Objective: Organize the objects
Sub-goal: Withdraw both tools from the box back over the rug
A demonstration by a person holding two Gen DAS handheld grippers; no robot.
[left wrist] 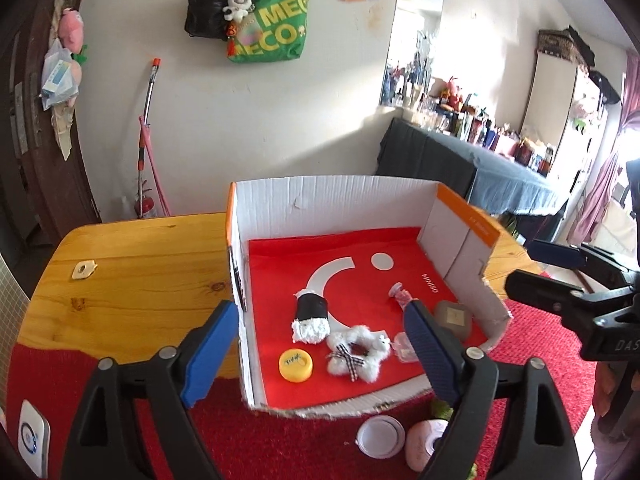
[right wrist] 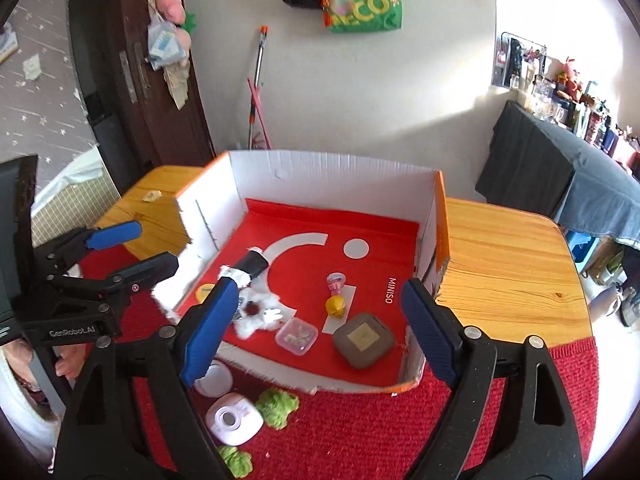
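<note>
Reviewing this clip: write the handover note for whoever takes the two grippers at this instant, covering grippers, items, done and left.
Left gripper: open, empty, above the box's near-left corner.
Right gripper: open, empty, above the box's near edge.
In the cardboard box: yellow cap, black-and-white plush, white fluffy star, clear case, brown square case, yellow toy, pink figure.
Left on the red mat: white lid, white round device, two green plush pieces.

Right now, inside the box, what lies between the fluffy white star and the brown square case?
A small clear plastic container lies between the fluffy white star and the brown square case; the right wrist view shows it best.
</note>
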